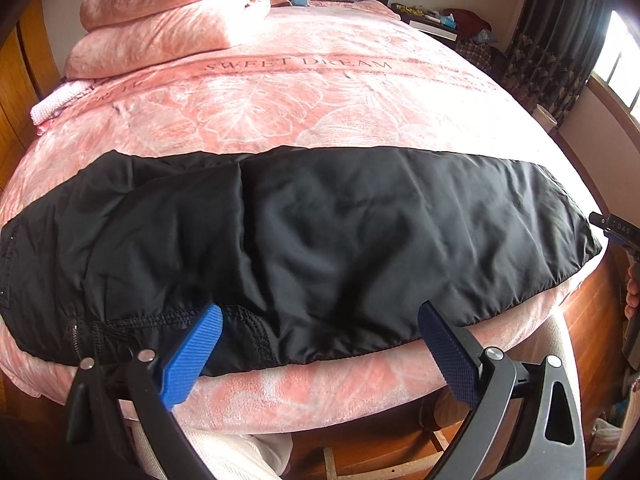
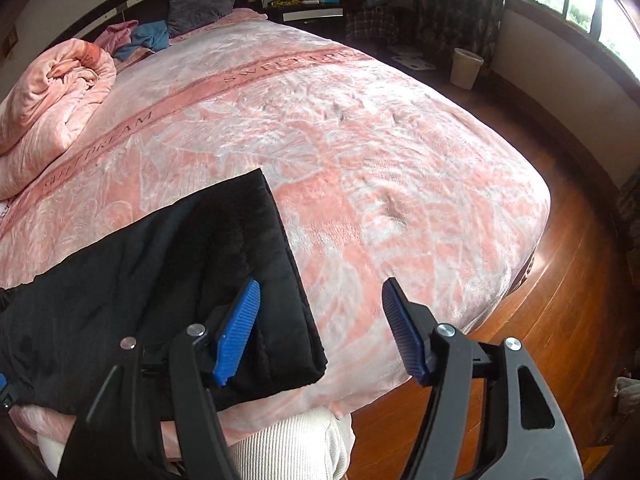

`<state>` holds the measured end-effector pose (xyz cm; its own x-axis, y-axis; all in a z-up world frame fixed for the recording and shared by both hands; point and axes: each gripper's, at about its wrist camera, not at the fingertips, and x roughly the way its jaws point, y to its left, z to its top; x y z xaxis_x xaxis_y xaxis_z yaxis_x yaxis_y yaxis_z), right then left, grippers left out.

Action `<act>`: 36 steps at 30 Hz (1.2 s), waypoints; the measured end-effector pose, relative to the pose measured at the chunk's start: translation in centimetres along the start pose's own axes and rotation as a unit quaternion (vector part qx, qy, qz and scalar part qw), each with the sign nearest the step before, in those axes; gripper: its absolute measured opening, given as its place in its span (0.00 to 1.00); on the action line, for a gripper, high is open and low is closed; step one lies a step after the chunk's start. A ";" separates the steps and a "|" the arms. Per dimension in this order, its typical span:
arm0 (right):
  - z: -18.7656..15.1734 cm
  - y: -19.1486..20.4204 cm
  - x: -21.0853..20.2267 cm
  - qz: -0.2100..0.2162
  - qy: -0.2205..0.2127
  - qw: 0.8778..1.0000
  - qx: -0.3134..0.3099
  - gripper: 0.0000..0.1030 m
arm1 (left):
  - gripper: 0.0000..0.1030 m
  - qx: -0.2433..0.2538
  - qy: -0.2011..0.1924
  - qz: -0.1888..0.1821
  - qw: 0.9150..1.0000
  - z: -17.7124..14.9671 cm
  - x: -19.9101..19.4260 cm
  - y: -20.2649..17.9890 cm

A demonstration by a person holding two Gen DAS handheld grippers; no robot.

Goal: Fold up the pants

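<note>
While the black pants point(image 1: 304, 240) lie flat along the near edge of the pink bed point(image 2: 400, 168), we hold the left gripper point(image 1: 320, 344) and right gripper point(image 2: 320, 324) spread wide, pinching nothing. Beyond the pants sits a rolled pink blanket point(image 1: 172, 12). A white bin point(image 2: 465, 67) stands on the wood floor point(image 2: 568, 300) beside the bed.

Pink bed point(image 1: 320, 92), black pants point(image 1: 320, 240), folded quilt point(image 1: 172, 12)

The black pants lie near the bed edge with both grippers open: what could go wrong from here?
1. The black pants lie right along the bed edge; a tug could slide the smooth fabric off.
2. The right gripper straddles the hem; closing there might catch only one layer.
3. Wrinkles at the middle could get folded in.
</note>
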<state>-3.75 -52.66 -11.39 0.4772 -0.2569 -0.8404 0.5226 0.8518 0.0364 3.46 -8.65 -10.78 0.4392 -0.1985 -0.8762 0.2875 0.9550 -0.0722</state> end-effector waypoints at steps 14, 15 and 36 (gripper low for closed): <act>8.0 3.3 9.8 0.120 0.119 0.984 -0.047 0.03 | 0.96 -0.029 0.011 0.009 0.999 0.2 0.8 2.1; 8.3 3.7 9.3 0.117 0.106 0.985 -0.064 0.02 | 0.96 -0.030 0.012 0.010 0.999 0.3 0.9 2.2; 8.2 23.4 0.7 0.289 0.059 0.905 -0.306 0.47 | 0.96 -0.035 -0.022 0.040 0.998 -0.1 1.0 6.4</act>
<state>14.57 -36.65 -6.65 0.4477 0.3332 -0.8298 -0.2966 0.9308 0.2137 5.69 -2.71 -12.17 0.4954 -0.1296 -0.8589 0.1913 0.9808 -0.0376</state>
